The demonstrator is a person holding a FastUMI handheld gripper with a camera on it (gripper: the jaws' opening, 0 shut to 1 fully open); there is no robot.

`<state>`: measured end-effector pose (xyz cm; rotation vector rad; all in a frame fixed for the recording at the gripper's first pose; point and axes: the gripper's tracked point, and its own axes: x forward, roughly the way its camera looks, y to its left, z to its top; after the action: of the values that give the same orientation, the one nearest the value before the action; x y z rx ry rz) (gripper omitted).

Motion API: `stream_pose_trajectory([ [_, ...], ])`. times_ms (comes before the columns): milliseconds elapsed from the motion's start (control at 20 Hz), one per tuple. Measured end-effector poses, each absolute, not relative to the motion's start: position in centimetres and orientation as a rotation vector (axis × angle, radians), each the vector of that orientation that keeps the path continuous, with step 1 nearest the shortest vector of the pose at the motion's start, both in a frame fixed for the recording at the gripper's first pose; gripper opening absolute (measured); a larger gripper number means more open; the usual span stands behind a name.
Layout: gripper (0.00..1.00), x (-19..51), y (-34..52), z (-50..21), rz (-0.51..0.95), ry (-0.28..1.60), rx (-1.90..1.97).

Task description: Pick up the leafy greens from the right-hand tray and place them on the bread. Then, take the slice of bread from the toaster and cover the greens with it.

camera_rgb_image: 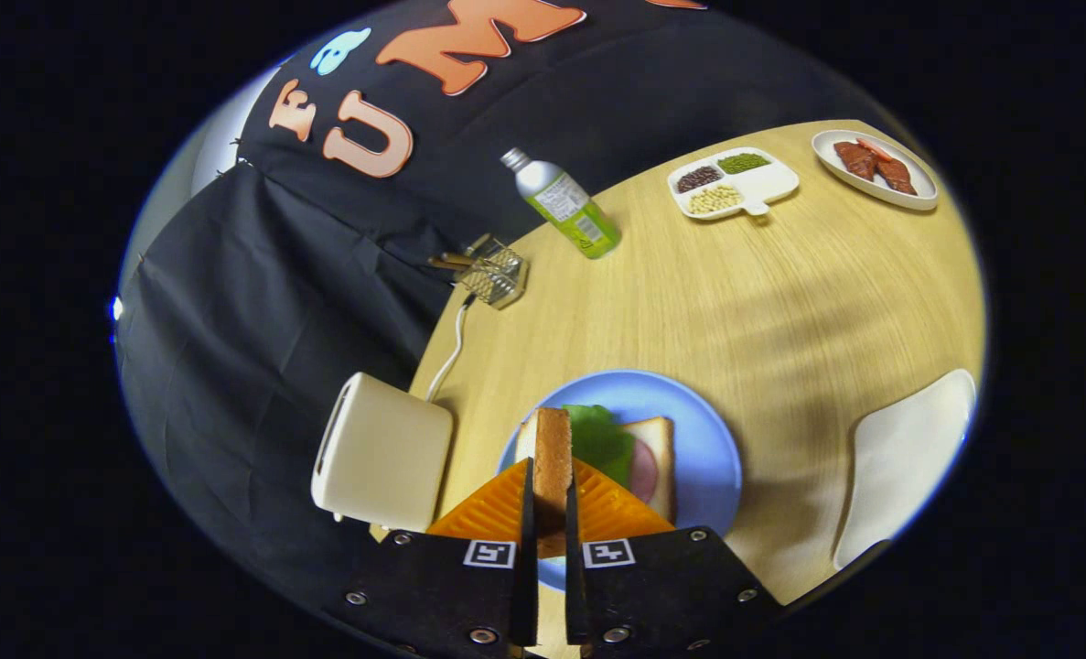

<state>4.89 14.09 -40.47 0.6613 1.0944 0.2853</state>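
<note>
My gripper (550, 499) is shut on a slice of toast (553, 458), held edge-on between both fingers. It hangs over the near left part of a blue plate (698, 412). On that plate lies a bread slice (658, 453) with a pink meat round (643, 476) and leafy greens (600, 439) on top. The held slice hides part of the greens. A cream toaster (382, 453) stands just left of the plate, beside my fingers.
A white tray (904, 458) lies right of the plate. Farther back on the wooden table (780, 302) are a green bottle (568, 206), a small metal holder (495, 273), a divided dish of beans (735, 181) and a plate of meat (875, 167). The toaster's cord (451, 352) runs back.
</note>
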Motion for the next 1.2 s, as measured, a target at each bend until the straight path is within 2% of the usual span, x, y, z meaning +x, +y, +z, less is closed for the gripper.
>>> stream_pose_trajectory([
  [300, 0.13, 4.6, 12.8, -42.4, 0.264, 1.092, 0.616],
  [400, 0.18, 4.6, 12.2, -43.3, 0.236, 1.093, 0.589],
  [550, 0.36, 4.3, 12.3, -43.3, 0.223, 1.074, 0.564],
  [800, 0.48, 5.2, 9.8, -41.8, 0.149, 0.962, 0.409],
  [1050, 0.66, 6.5, 6.1, -36.0, 0.074, 0.760, 0.347],
  [1200, 0.73, 7.2, 3.5, -31.2, 0.035, 0.610, 0.315],
])
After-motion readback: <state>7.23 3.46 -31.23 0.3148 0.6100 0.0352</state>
